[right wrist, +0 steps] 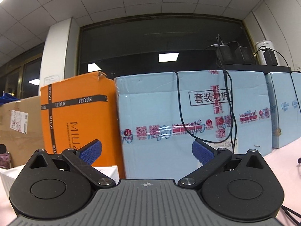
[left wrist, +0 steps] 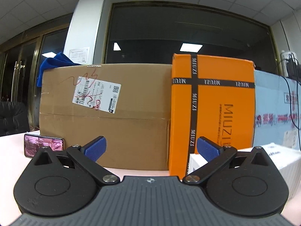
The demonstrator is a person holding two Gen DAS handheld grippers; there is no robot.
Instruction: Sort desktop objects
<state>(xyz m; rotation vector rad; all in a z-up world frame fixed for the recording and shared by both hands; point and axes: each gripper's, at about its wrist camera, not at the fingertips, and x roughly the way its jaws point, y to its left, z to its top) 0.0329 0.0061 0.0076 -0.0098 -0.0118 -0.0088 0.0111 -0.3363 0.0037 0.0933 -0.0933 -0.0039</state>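
Observation:
My left gripper (left wrist: pixel 151 148) is open and empty, low over the pale desk, facing a brown cardboard box (left wrist: pixel 105 116) and an orange MIUZI box (left wrist: pixel 212 109). A phone (left wrist: pixel 44 145) with a pink lit screen leans at the far left by the brown box. A white box (left wrist: pixel 278 162) lies to the right, beside the right finger. My right gripper (right wrist: pixel 146 151) is open and empty, facing a light blue carton (right wrist: pixel 188 116). The orange box (right wrist: pixel 75 116) stands left of it. A white box (right wrist: pixel 105 169) lies low behind the left finger.
A blue cloth (left wrist: pixel 54 64) lies on top of the brown box. Black cables (right wrist: pixel 228 103) hang down the blue carton from adapters (right wrist: pixel 237 54) above. A second blue carton (right wrist: pixel 286 109) stands at far right. A black chair (left wrist: pixel 13 116) is at far left.

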